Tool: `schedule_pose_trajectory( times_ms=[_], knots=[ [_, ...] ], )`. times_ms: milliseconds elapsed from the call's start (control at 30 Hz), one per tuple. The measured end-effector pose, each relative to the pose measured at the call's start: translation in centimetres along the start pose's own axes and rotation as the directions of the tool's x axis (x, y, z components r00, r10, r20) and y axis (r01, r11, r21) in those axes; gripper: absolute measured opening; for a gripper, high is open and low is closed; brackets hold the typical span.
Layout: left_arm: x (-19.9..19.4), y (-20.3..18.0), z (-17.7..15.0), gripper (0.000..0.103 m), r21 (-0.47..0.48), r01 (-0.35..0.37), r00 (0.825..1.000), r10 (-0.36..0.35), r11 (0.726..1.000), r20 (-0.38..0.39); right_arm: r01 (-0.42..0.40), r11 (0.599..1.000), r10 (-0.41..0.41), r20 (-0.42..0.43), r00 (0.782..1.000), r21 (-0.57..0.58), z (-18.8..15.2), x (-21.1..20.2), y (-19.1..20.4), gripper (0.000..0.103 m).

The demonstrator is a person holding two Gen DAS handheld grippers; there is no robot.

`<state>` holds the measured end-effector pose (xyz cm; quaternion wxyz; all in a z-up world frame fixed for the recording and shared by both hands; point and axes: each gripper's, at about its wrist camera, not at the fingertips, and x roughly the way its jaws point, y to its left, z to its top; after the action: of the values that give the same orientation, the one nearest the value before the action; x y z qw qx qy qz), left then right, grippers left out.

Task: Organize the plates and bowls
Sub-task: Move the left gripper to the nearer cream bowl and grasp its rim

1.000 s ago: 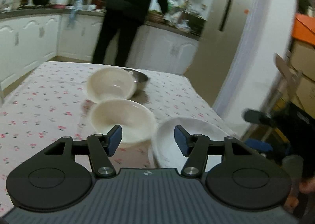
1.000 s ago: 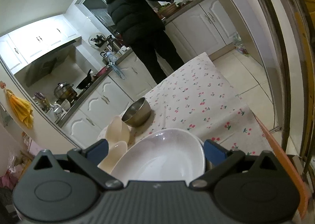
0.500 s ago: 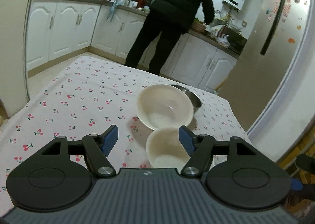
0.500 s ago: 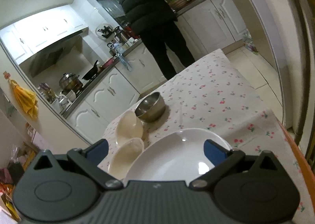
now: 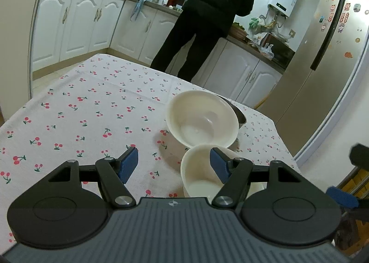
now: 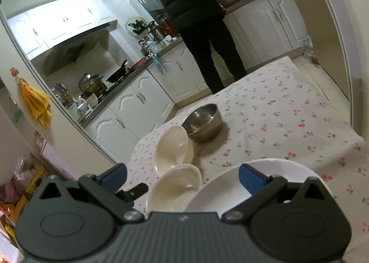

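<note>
bowls: two smooth cream round bowls (image 5: 201, 122) and a shiny steel bowl (image 6: 204, 122) sit clustered on your cherry-print tablecloth (image 5: 92, 110)
plate: glossy white round plate (image 6: 233, 184) just beside them
left gripper (image 5: 174, 164): spread wide, holding nothing
right gripper (image 6: 183, 176): spread too

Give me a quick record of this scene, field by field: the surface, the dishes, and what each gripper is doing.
surface: table with cherry-print cloth
near cream bowl: in line with the left gripper's right finger, not held
far cream bowl: beside the near one, tilted
steel bowl: behind the cream bowls, upright
white plate: nearest the right gripper
left gripper: open, holding nothing
right gripper: open, holding nothing
background: person in black at the kitchen counter
</note>
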<state>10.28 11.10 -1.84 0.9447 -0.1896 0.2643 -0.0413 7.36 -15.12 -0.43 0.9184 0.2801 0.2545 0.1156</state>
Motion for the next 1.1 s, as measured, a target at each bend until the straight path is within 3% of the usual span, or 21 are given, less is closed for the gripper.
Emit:
schedule_pose_trajectory(
  times_ms=[267, 700, 1100],
  knots=[
    [-0.1, 1.0, 0.1, 0.085, -0.024, 0.006, 1.000, -0.005, 1.000, 0.022, 0.003, 1.000, -0.004, -0.029, 1.000, -0.026, 0.7, 2.7, 1.5, 0.102],
    [0.4, 2.3, 0.3, 0.085, -0.068, 0.060, 0.998, -0.062, 0.996, -0.018, 0.058, 0.998, -0.062, -0.176, 0.982, -0.025, -0.3, 7.1, 3.2, 0.102],
    [0.7, 3.3, 0.4, 0.084, -0.104, 0.079, 0.995, -0.084, 0.992, -0.047, 0.121, 0.991, -0.128, -0.180, 0.975, -0.049, 0.1, 8.6, 4.3, 0.102]
  ],
)
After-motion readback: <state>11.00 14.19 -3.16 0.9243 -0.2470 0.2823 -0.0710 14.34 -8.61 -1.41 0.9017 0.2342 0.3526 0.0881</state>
